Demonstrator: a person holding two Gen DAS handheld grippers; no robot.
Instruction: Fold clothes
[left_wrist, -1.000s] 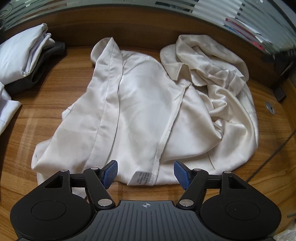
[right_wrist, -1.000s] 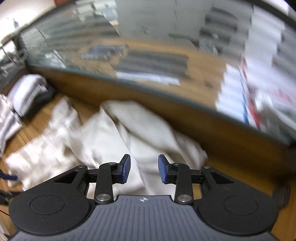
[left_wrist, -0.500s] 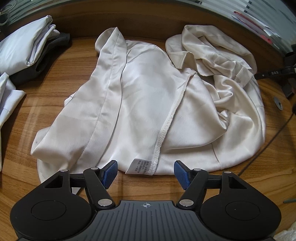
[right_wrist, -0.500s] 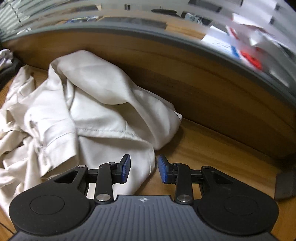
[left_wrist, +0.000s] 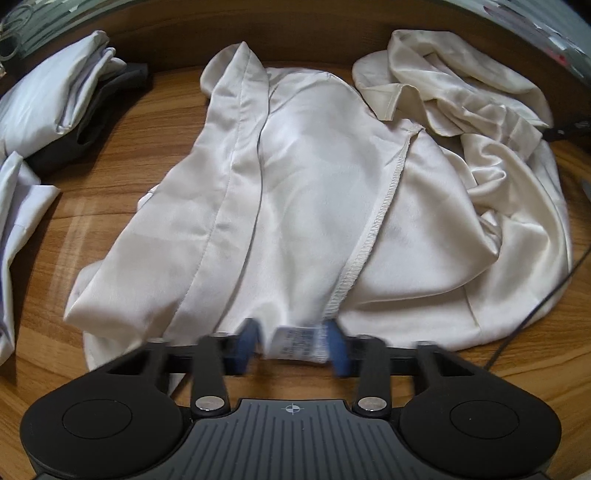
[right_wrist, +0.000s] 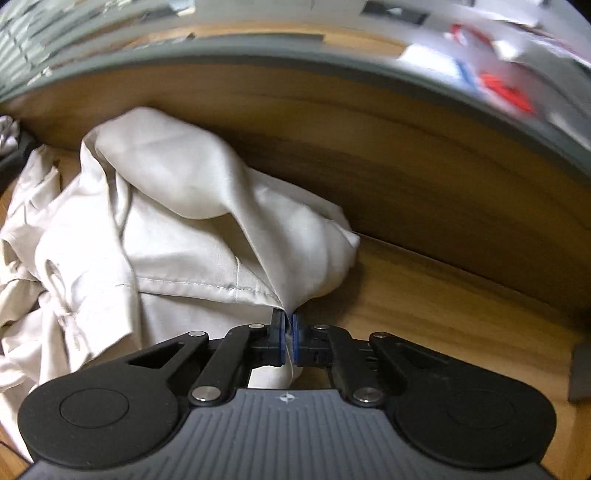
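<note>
Garment (left_wrist: 314, 184): lay cream and crumpled across the wooden table (left_wrist: 155, 122), inside-out seam up, bunched toward the right.

Right gripper (right_wrist: 288, 332): had dropped to the far right edge of the cloth and snapped from a half-spread stance to pressed together; pinched a thin fold of fabric between the blue pads, with a little cloth poking out behind them.

Left gripper (left_wrist: 291, 343): had barely shifted, but was closing from a wide spread on the near hem; care label (left_wrist: 295, 341) and the end of the overlocked seam sat between the blurred pads, not yet visibly squeezed.

Further out: left a stack of folded clothes (left_wrist: 51, 99), white over dark, at the table's far left, well apart from the garment; another pale piece at the left edge.

Meaning for the task, as a judgement: reach finished, grasp under way. Two holds at hem and far side probably intended for lifting and spreading the cloth flat before any fold. No fold yet made. Slippery, satin-like fabric; thin pinch on the right could slide out under a pull.
</note>
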